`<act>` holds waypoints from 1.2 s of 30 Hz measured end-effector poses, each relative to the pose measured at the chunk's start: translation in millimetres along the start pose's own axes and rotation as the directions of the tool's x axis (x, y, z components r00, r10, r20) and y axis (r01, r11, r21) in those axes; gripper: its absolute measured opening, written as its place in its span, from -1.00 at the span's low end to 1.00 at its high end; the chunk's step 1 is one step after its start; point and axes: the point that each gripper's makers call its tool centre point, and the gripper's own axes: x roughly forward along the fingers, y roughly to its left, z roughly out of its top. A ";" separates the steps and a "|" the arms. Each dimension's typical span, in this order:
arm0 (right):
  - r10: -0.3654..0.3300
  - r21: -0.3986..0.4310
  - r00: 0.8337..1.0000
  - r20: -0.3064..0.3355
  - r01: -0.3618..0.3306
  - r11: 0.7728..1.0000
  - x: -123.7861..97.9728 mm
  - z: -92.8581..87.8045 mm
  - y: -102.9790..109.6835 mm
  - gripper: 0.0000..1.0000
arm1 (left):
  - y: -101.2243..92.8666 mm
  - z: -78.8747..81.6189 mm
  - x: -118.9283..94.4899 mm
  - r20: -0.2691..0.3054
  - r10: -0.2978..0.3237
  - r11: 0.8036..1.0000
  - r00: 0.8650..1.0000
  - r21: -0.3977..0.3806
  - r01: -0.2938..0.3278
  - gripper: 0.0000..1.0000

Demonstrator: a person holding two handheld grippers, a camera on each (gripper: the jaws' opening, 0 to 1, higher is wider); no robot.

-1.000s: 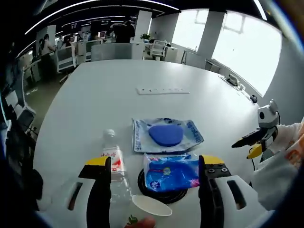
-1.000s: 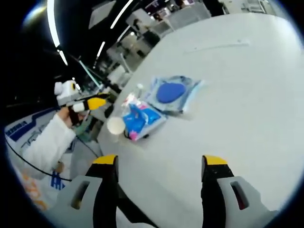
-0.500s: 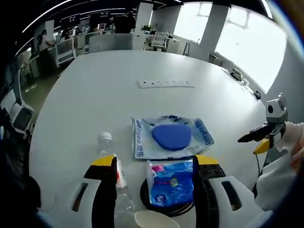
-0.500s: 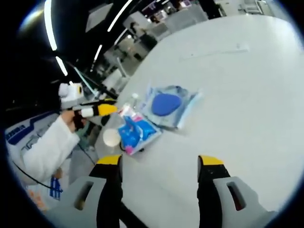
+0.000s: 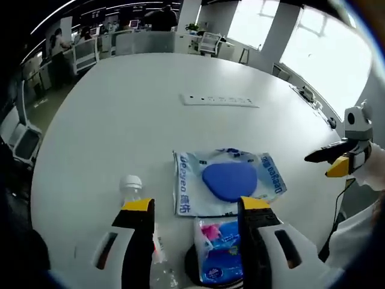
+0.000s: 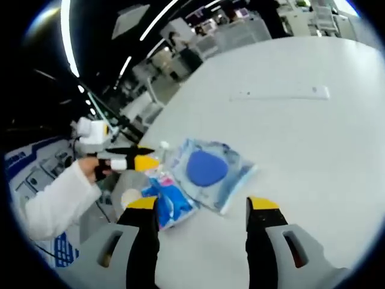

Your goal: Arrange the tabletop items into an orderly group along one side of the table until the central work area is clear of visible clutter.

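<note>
Left gripper (image 5: 191,208), left gripper view: jaws spread wide, nothing between them, hovering above white table (image 5: 120,108). Same gripper in right gripper view (image 6: 133,162), entering from left, held in a white-sleeved hand (image 6: 90,170), yellow tips close together from that angle.

Right gripper (image 6: 201,208), right gripper view: jaws apart, empty, above table (image 6: 313,138). Seen also in left gripper view at right edge (image 5: 340,162), black and yellow tips, off past the table rim.

Clutter grouped near the table edge:
- Clear pouch (image 5: 225,183) with blue oval pad inside, lying flat, printed lettering along its sides. In right gripper view (image 6: 207,171), just ahead of right jaws.
- Blue packet (image 5: 219,250) with pink patch, just nearer than pouch, partly hidden behind left gripper's right jaw. Lying on a black ring (image 5: 192,271). In right gripper view (image 6: 168,201), beside right gripper's left jaw, overlapping pouch edge or touching it; cannot tell which.
- Clear bottle (image 5: 135,192), white cap, lying on its side, left of pouch, body running under left gripper's left jaw. Cap visible in right gripper view (image 6: 164,146), by the left gripper's tips.
- White disc (image 6: 130,197) left of blue packet; cup or lid, cannot tell.

Power strip (image 5: 218,100) flat on table, well beyond the clutter; also in right gripper view (image 6: 283,93).

Office desks and chairs in the background.
</note>
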 end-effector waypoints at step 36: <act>-0.051 0.073 0.994 -0.098 0.058 0.996 62.9 -34.9 -33.1 -0.87 | 21.7 -22.0 59.3 -0.183 0.074 0.996 0.980 0.057 -0.064 -0.72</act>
